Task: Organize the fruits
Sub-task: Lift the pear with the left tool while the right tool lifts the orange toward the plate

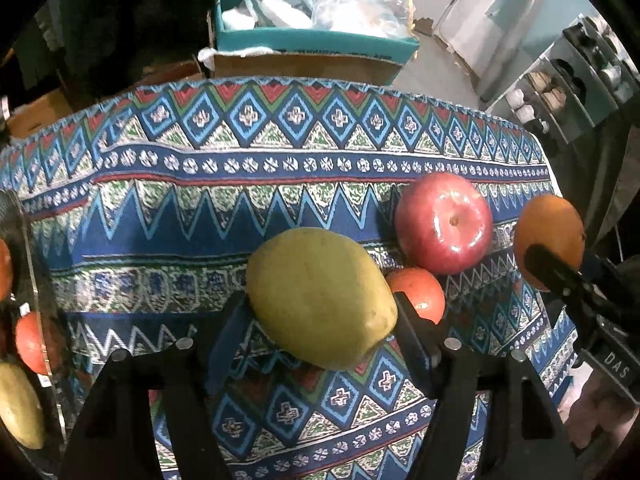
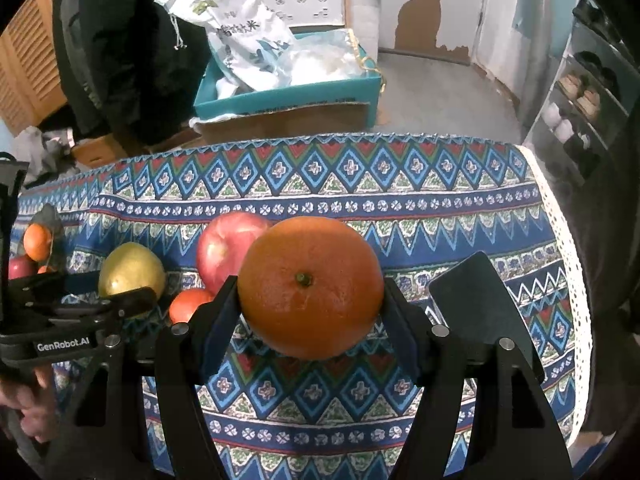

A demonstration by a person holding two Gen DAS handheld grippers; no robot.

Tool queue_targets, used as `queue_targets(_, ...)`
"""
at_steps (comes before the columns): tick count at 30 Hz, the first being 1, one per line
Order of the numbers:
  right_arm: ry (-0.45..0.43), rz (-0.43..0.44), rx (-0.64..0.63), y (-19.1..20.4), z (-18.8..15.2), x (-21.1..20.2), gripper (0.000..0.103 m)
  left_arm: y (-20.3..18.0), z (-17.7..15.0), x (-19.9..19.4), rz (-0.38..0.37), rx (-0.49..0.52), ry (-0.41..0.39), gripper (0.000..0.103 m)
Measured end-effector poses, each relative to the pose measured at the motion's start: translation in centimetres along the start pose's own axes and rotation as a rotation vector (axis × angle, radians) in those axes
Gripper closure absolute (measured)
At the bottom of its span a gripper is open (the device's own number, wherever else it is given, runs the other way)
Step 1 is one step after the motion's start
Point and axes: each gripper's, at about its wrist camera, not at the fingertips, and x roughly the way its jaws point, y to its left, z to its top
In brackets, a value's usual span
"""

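Observation:
My left gripper [image 1: 320,312] is shut on a yellow-green mango [image 1: 320,296], held just above the patterned cloth. My right gripper [image 2: 310,300] is shut on an orange [image 2: 310,286]. In the left wrist view the orange [image 1: 550,236] shows at the right in the other gripper. A red apple [image 1: 444,222] and a small red tomato [image 1: 420,292] lie on the cloth between the two grippers. In the right wrist view the apple [image 2: 224,248], tomato [image 2: 188,304] and mango [image 2: 130,272] lie to the left.
A clear container [image 1: 36,320] at the left edge holds several fruits; it also shows in the right wrist view [image 2: 36,248]. The table with the patterned cloth [image 1: 280,184] ends at the far edge, with a teal box [image 1: 312,40] behind. A shoe rack [image 2: 580,112] stands at the right.

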Motion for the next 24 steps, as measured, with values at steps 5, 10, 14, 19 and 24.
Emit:
queue_targets(5,0.004,0.007,0.004,0.0,0.0,0.3,0.034,-0.3,0.3,0.9,-0.005,-0.01,0.004,0.024)
queue_targets(10,0.011,0.007,0.009,-0.3,0.0,0.6,0.034,-0.4,0.7,1.1,-0.014,-0.017,-0.011,0.024)
queue_targets(14,0.013,0.008,0.015,-0.5,0.0,0.7,0.034,-0.8,0.5,1.0,0.001,0.012,-0.028,0.024)
queue_targets(19,-0.004,0.005,0.006,-0.2,0.1,0.3,0.034,-0.8,0.3,0.3,0.026,0.027,-0.057,0.025)
queue_targets(24,-0.029,0.001,-0.007,0.2,0.3,-0.7,0.034,-1.1,0.1,-1.2,0.042,0.055,-0.099,0.025)
